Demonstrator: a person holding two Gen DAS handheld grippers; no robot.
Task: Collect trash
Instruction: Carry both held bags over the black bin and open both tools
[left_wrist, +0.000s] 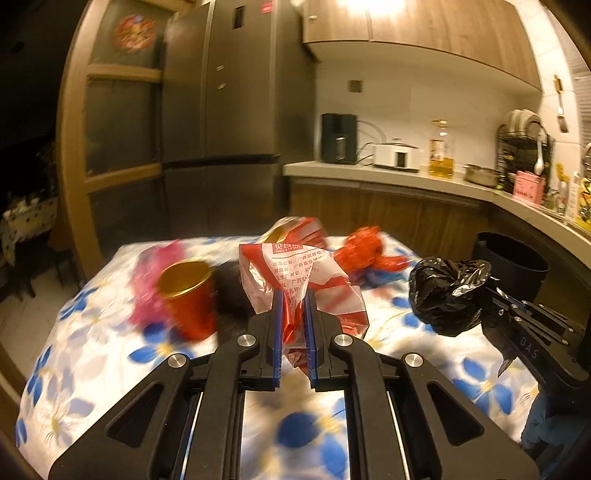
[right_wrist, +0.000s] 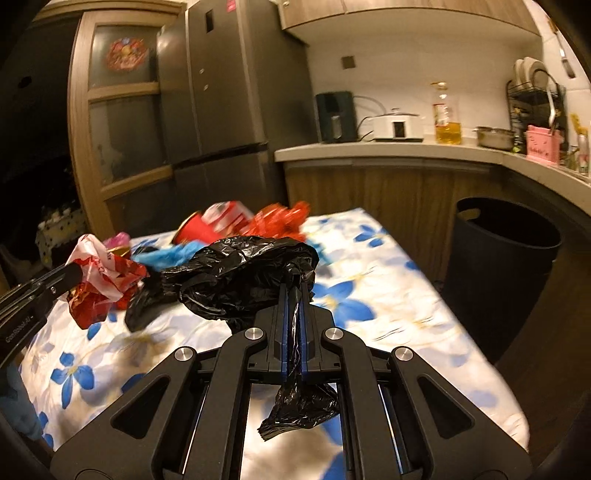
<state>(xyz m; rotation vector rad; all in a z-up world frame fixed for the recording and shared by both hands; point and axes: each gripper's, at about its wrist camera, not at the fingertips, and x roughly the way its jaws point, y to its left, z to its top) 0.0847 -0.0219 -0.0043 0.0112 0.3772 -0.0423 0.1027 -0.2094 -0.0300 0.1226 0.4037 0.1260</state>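
Clamping a crumpled red-and-white printed plastic wrapper (left_wrist: 295, 280) between the blue pads of my left gripper (left_wrist: 294, 295), I hold it up above the table with the white cloth printed in blue flowers (left_wrist: 373, 410); the wrapper rises out of the closed jaws and a red tail of it hangs down behind them. My right gripper (right_wrist: 294, 291) is likewise closed on a wrinkled black plastic bag (right_wrist: 240, 280), whose bulk billows ahead and to the left of the fingertips while a loose scrap dangles below the jaws. Ahead and left of my left gripper, a red tapered cup with a gold-coloured rim (left_wrist: 188, 299) stands upright on the cloth, with a blurred pink crumpled wrapper (left_wrist: 155, 280) just behind it. Further ahead and to the right lies a crumpled red foil wrapper (left_wrist: 364, 249), and a crumpled blue plastic piece (right_wrist: 166, 255) sits just beyond the black bag in the right wrist view. Off the table's far right edge, beside the wooden cabinets, a round black waste bin (right_wrist: 506, 236) stands on the floor, well apart from both grippers.
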